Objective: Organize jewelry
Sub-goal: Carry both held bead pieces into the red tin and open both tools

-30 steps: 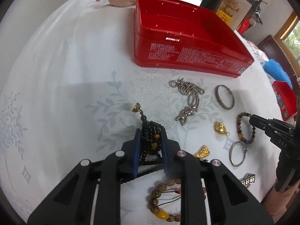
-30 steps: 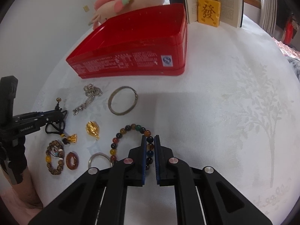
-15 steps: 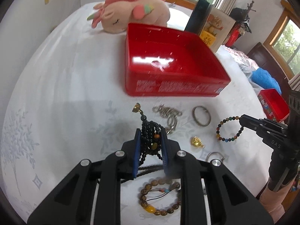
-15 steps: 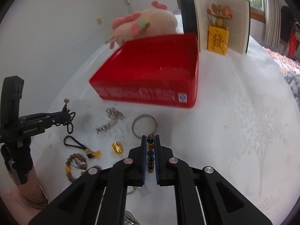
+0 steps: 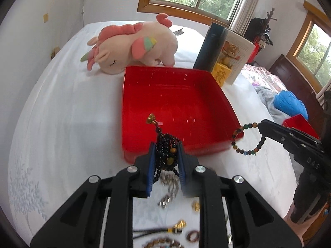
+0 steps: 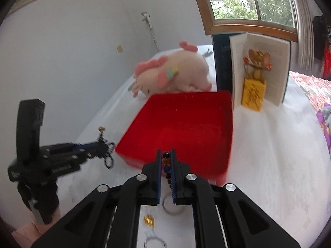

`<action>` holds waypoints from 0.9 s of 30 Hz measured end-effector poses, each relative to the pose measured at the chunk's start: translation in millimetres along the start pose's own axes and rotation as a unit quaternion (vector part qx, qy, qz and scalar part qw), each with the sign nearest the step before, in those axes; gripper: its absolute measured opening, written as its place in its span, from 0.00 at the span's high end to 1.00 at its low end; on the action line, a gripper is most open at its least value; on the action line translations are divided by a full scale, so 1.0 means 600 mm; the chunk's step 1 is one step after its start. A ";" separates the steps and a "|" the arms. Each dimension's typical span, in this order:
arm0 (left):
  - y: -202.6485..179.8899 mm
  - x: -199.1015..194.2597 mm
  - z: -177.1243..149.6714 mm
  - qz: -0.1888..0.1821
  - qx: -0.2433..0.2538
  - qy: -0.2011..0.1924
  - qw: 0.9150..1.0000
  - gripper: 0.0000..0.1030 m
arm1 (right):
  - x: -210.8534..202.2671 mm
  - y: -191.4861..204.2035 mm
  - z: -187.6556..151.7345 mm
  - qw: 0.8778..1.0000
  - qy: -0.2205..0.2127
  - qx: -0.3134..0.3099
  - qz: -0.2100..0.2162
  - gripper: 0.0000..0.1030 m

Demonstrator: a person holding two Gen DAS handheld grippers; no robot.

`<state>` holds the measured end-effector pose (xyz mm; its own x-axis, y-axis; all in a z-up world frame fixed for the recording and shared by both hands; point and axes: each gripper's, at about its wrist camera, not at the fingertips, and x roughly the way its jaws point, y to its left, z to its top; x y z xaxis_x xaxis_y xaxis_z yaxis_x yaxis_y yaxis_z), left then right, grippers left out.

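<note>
My left gripper (image 5: pixel 166 155) is shut on a bundle of black beads (image 5: pixel 165 144) with a gold charm (image 5: pixel 151 118) sticking up, held in the air just before the near wall of the empty red tray (image 5: pixel 144 103). My right gripper (image 6: pixel 166 157) is shut on a multicoloured bead bracelet (image 6: pixel 166 161); from the left wrist view this bracelet (image 5: pixel 246 138) hangs as a loop off the right gripper (image 5: pixel 261 126) beside the tray's near right corner. The left gripper (image 6: pixel 103 147) shows at the left in the right wrist view, left of the red tray (image 6: pixel 206 111).
Loose jewelry lies on the white cloth under both grippers: a silver chain (image 5: pixel 169 196), gold charms (image 5: pixel 180 225) (image 6: pixel 149 220), a silver ring (image 6: pixel 171 205). A pink plush toy (image 5: pixel 134 45) and an upright open book (image 5: pixel 227 55) stand behind the tray.
Both grippers have risen off the cloth with their bead strings and tilted up toward the tray, whose inside has come into view. The loose jewelry has dropped to the bottom of both views.
</note>
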<state>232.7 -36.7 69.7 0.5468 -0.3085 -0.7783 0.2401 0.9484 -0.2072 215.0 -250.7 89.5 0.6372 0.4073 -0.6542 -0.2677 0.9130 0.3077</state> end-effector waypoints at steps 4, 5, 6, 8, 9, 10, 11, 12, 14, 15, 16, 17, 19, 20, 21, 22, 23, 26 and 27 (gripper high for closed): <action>0.001 0.046 0.031 0.002 -0.007 0.006 1.000 0.82 | 0.036 -0.014 0.028 1.000 -0.003 0.007 -0.010 0.93; 0.002 0.060 0.037 0.002 -0.009 0.011 1.000 0.82 | 0.048 -0.019 0.034 1.000 -0.004 0.011 -0.014 0.93; 0.003 0.075 0.041 0.004 -0.011 0.015 1.000 0.82 | 0.058 -0.022 0.037 1.000 -0.002 0.015 -0.012 0.93; 0.005 0.098 0.047 0.006 -0.011 0.023 1.000 0.82 | 0.082 -0.030 0.043 1.000 0.004 0.021 -0.009 0.93; 0.007 0.106 0.048 0.006 -0.011 0.027 1.000 0.82 | 0.090 -0.032 0.044 1.000 0.007 0.020 -0.012 0.93; 0.009 0.119 0.048 0.004 -0.011 0.033 0.999 0.82 | 0.099 -0.032 0.044 1.000 0.010 0.018 -0.017 0.93; 0.011 0.128 0.048 0.004 -0.011 0.038 0.999 0.82 | 0.110 -0.033 0.043 1.000 0.016 0.014 -0.021 0.93; 0.012 0.134 0.048 0.004 -0.012 0.040 0.999 0.82 | 0.118 -0.033 0.041 0.999 0.021 0.012 -0.022 0.93; 0.015 0.146 0.047 0.005 -0.012 0.045 0.999 0.82 | 0.130 -0.037 0.038 0.999 0.029 0.013 -0.022 0.93; 0.017 0.149 0.046 0.006 -0.011 0.046 0.999 0.82 | 0.136 -0.038 0.036 0.999 0.033 0.014 -0.024 0.93; 0.018 0.152 0.046 0.005 -0.010 0.047 0.999 0.82 | 0.139 -0.041 0.033 0.999 0.035 0.013 -0.025 0.93; 0.019 0.154 0.046 0.005 -0.010 0.047 0.999 0.82 | 0.142 -0.042 0.032 0.999 0.037 0.013 -0.025 0.93; 0.022 0.158 0.046 0.005 -0.011 0.049 0.999 0.82 | 0.150 -0.046 0.029 0.999 0.043 0.013 -0.028 0.93; 0.022 0.160 0.046 0.006 -0.011 0.051 0.999 0.81 | 0.154 -0.048 0.029 0.998 0.046 0.014 -0.031 0.93; 0.023 0.162 0.045 0.006 -0.011 0.052 0.999 0.81 | 0.157 -0.051 0.026 0.998 0.048 0.014 -0.032 0.93; 0.024 0.166 0.044 0.007 -0.011 0.056 0.998 0.81 | 0.160 -0.054 0.027 0.998 0.051 0.016 -0.034 0.93; 0.024 0.169 0.044 0.007 -0.012 0.057 0.998 0.81 | 0.163 -0.055 0.026 0.998 0.053 0.017 -0.037 0.93; 0.026 0.177 0.041 0.007 -0.011 0.064 0.998 0.81 | 0.172 -0.063 0.024 0.997 0.061 0.022 -0.042 0.93; 0.026 0.179 0.041 0.007 -0.011 0.066 0.998 0.81 | 0.174 -0.065 0.024 0.997 0.063 0.023 -0.042 0.93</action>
<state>314.7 -56.7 -2.6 0.4390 -0.2848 -0.8522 0.2147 0.9542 -0.2083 302.5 -244.1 19.1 0.5597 0.3315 -0.7595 -0.1814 0.9433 0.2780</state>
